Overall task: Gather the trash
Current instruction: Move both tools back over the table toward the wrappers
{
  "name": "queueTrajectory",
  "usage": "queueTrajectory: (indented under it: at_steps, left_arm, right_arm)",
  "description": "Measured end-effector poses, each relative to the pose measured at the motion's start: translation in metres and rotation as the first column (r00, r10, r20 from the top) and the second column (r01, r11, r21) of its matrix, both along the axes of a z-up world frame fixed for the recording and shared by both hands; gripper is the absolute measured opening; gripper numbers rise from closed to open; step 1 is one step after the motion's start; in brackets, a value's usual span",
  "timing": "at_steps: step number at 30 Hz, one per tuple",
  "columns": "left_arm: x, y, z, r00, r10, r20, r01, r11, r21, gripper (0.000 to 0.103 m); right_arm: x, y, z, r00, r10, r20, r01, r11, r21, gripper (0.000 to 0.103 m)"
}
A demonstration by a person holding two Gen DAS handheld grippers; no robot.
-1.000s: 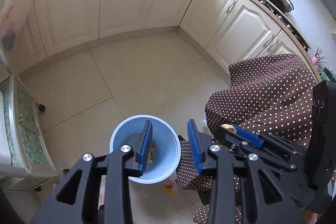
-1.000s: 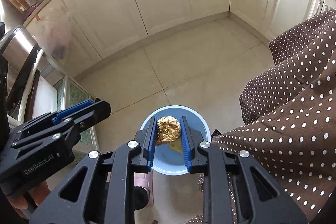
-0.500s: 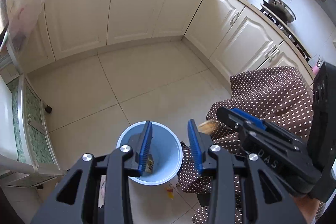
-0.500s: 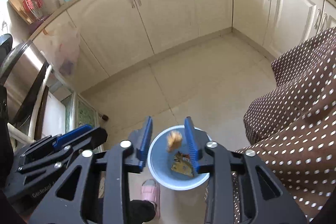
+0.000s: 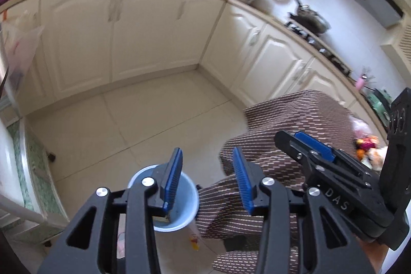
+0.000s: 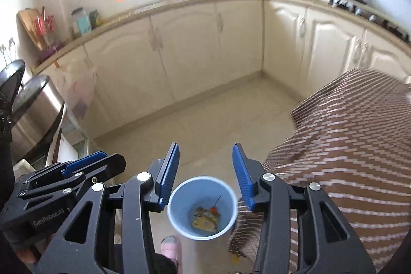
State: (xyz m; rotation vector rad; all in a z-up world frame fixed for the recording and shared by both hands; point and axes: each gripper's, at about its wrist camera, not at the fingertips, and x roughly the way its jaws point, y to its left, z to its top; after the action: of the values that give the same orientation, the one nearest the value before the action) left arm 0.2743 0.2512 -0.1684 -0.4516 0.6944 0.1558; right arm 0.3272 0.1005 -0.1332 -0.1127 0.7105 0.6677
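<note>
A light blue bin (image 6: 226, 197) stands on the tiled floor far below both grippers, beside the table's hanging cloth. Yellow-brown trash (image 6: 205, 218) lies at its bottom. My right gripper (image 6: 206, 153) hangs above the bin, its jaws opening with nothing between them. My left gripper (image 5: 206, 158) is beside it, jaws also opening and empty; its left finger covers part of the bin (image 5: 188, 199). Each gripper shows in the other's view: the right gripper (image 5: 295, 139) on the right, the left gripper (image 6: 100, 161) on the left. More colourful trash (image 5: 367, 145) lies on the table.
The brown dotted tablecloth (image 6: 346, 145) fills the right side and hangs to the floor. A small yellow scrap (image 5: 194, 239) lies on the floor next to the bin. A pink slipper (image 6: 169, 245) is beneath me. Cream cabinets (image 5: 143, 30) line the far walls; a steel container (image 6: 38, 107) stands left.
The right gripper let go of a crumpled brown piece, which fell into the blue bin. Both grippers rose, so the bin looks smaller, and the right jaws spread wider.
</note>
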Motion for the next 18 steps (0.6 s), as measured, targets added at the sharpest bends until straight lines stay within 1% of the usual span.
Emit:
queueTrajectory:
  at_steps: [2, 4, 6, 8, 12, 14, 15, 18]
  left_arm:
    - [-0.001, -0.020, 0.014, 0.999, -0.043, 0.027, 0.043, 0.999, 0.007, 0.042]
    - [0.001, -0.044, 0.027, 0.995, -0.089, 0.045, 0.088, 0.996, 0.031, 0.044]
    - [0.005, -0.071, 0.037, 0.987, -0.147, 0.060, 0.144, 0.988, 0.051, 0.047]
    - [0.012, -0.108, 0.047, 0.971, -0.229, 0.070, 0.225, 0.972, 0.066, 0.047]
    - [0.023, -0.171, 0.054, 0.927, -0.364, 0.090, 0.359, 0.931, 0.073, 0.050]
    - [0.029, -0.208, 0.056, 0.901, -0.426, 0.083, 0.418, 0.903, 0.101, 0.052]
    - [0.034, -0.228, 0.056, 0.880, -0.468, 0.075, 0.459, 0.881, 0.114, 0.052]
    - [0.047, -0.268, 0.051, 0.840, -0.541, 0.041, 0.533, 0.837, 0.127, 0.053]
  right_arm:
    - [-0.008, -0.028, 0.019, 0.998, -0.042, 0.045, 0.041, 0.999, 0.015, 0.043]
    - [-0.016, -0.058, 0.035, 0.993, -0.085, 0.083, 0.083, 0.996, 0.029, 0.045]
    - [-0.022, -0.095, 0.051, 0.983, -0.140, 0.116, 0.135, 0.989, 0.052, 0.047]
    - [-0.024, -0.127, 0.061, 0.973, -0.188, 0.135, 0.180, 0.981, 0.066, 0.048]
    - [-0.029, -0.190, 0.074, 0.941, -0.295, 0.168, 0.285, 0.955, 0.077, 0.048]
    - [-0.030, -0.224, 0.076, 0.918, -0.354, 0.177, 0.345, 0.935, 0.079, 0.050]
    - [-0.029, -0.240, 0.075, 0.906, -0.384, 0.176, 0.376, 0.923, 0.078, 0.050]
    - [-0.026, -0.287, 0.070, 0.876, -0.456, 0.157, 0.448, 0.890, 0.084, 0.051]
